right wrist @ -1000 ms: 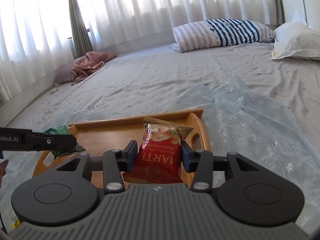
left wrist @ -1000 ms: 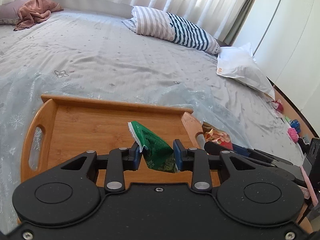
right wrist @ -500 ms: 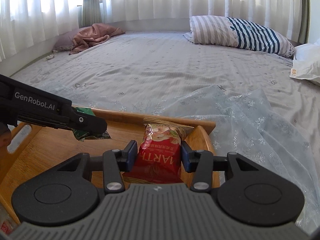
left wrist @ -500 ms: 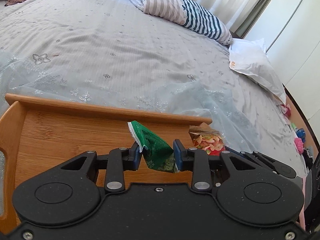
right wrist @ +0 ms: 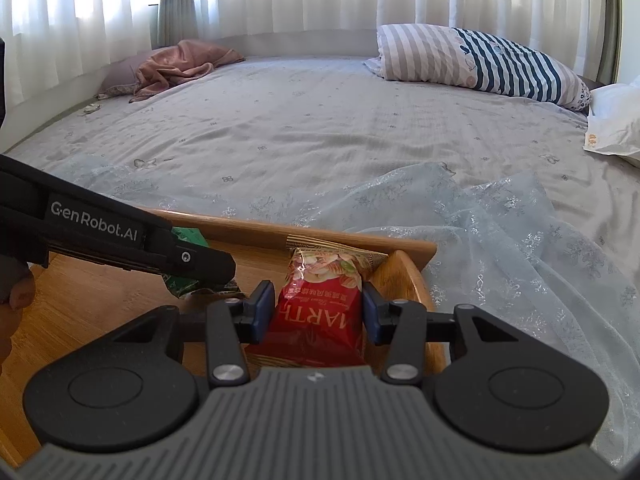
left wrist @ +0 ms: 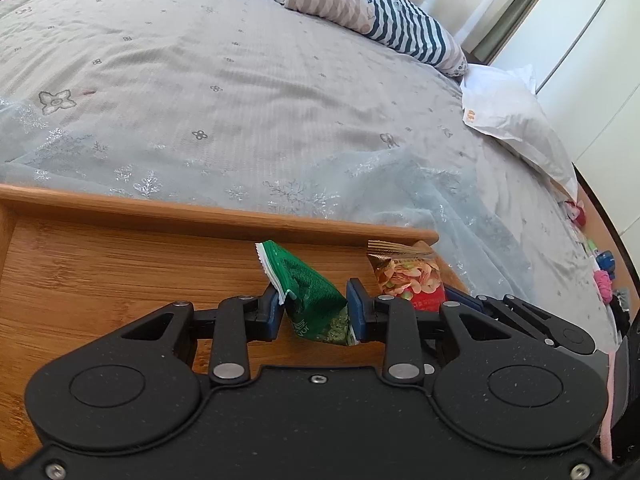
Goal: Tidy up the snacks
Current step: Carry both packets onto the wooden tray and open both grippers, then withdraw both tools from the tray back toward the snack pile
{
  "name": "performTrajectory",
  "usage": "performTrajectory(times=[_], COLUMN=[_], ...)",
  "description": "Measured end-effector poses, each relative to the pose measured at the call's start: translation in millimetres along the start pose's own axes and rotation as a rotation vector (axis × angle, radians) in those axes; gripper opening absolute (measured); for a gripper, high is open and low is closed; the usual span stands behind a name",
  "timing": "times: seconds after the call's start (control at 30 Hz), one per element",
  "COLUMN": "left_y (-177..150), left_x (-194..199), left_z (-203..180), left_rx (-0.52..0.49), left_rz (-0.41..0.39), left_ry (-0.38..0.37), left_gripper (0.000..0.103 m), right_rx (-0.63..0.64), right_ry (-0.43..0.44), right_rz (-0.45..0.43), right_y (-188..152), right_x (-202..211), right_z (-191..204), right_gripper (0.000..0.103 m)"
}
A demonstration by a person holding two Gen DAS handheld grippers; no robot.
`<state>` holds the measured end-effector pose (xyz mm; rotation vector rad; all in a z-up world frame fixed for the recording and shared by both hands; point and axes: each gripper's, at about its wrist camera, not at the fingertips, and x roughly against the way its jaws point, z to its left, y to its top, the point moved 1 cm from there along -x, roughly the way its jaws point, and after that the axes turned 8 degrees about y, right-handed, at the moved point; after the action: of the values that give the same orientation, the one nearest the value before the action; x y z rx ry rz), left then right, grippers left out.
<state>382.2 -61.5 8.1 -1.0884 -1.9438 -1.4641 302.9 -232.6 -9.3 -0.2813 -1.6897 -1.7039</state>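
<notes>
While the left hand-held gripper (left wrist: 316,308), marked "GenRobot.AI", pinches a green packet (left wrist: 310,296), the right (right wrist: 318,316) clamps a red "MARTH" packet (right wrist: 320,308).

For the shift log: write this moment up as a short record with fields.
setting: wooden tray on a grey bedspread
left tool: shut on green snack packet, over the tray
right tool: shut on red snack packet, near the tray's right end
packets released: neither
background: striped pillow, pink cloth, sheer fabric beside the tray
</notes>
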Motion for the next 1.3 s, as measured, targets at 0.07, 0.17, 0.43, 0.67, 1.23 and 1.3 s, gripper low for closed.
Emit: performTrajectory(times=[0.07,0.17,0.43,0.67,1.23,1.3], left_y=[1,1,-1,0,-17,-23], left_x=[-1,-2,-6,-4,62,74], left_z=[0,0,-2,-6,-5,-5], left_rx=[0.002,0.002,-0.006,-0.03,-0.107,-0.125], left_rz=[-0.001,0.005,-0.001,-0.009,-0.08,-0.096], left_ry=[0.0,0.005,0.014,0.062,0.136,0.144], left_gripper=[0.031,0.03,0.03,0.037,0.092,0.092], right_rx=[-0.005,-0.011,-0.021,-0.044,-0.019,-0.01], right_ry=[0.006,0.008,0.012,0.016,0.008,0.002], right_rz=[0.01,0.01,0.013,0.022,-0.013,-0.02], right_y=[0,1,0,3,10,9], right_x=[-2,-3,-5,-9,36,45], right_z=[-1,-3,-5,-7,14,19], right_gripper=[0.05,0.05,0.052,0.073,0.103,0.103])
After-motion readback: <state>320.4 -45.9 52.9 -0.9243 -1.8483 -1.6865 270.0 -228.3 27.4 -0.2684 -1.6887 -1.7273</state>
